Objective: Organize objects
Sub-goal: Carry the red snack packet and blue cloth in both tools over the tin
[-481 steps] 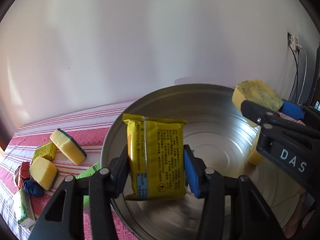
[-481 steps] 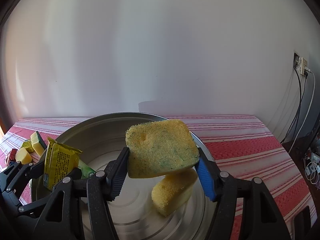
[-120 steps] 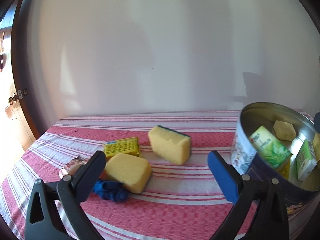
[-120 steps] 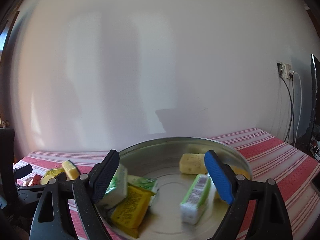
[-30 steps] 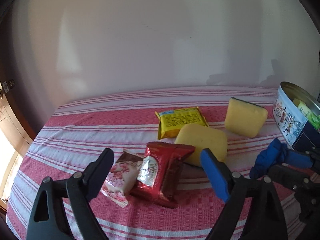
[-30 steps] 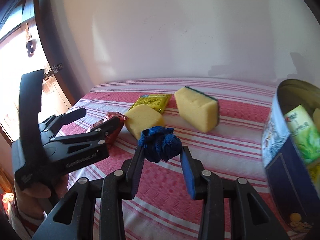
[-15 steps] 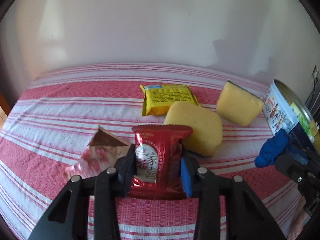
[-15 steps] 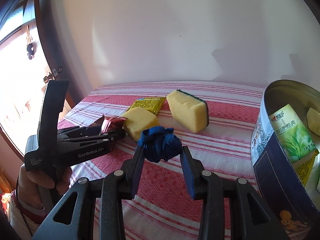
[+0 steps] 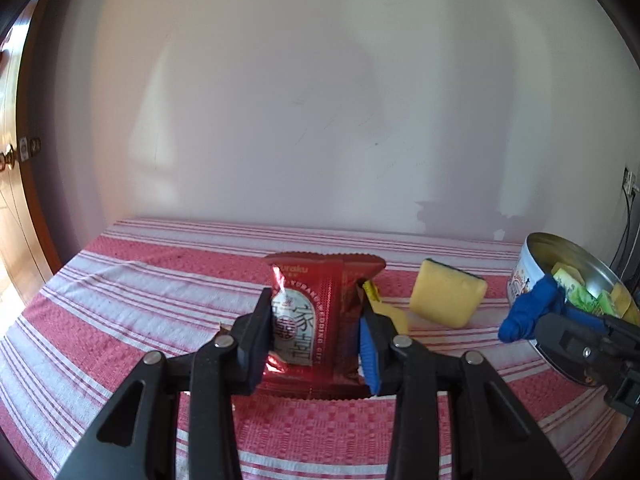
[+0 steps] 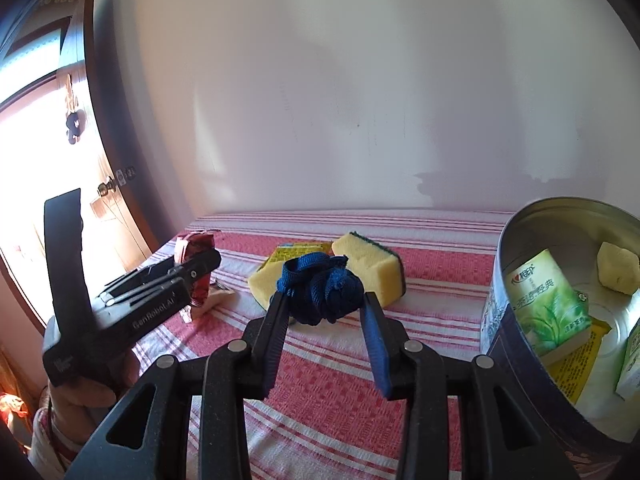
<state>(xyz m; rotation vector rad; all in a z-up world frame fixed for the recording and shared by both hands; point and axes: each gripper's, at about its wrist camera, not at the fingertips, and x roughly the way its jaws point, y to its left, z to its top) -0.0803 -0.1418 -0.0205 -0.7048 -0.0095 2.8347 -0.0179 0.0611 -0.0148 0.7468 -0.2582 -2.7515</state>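
My left gripper [image 9: 314,320] is shut on a red snack packet [image 9: 316,320] and holds it upright above the striped cloth; it also shows in the right wrist view [image 10: 196,258]. My right gripper [image 10: 324,312] is shut on a bundle of blue strap [image 10: 320,286], which shows at the right of the left wrist view [image 9: 528,314], close to the round metal tin [image 10: 516,236]. The tin holds green packets [image 10: 546,304], a yellow packet [image 10: 576,364] and a sponge [image 10: 618,268].
Two yellow sponges [image 10: 370,266] [image 10: 266,282] and a yellow packet [image 10: 294,254] lie on the red-striped tablecloth [image 10: 320,380] behind my right gripper. A pink wrapper [image 10: 214,300] lies under the left gripper. A white wall stands behind; a door is at the left.
My left gripper has lifted the red packet off the cloth and raised it upright. My right gripper, still holding the blue strap, has moved closer to the tin.
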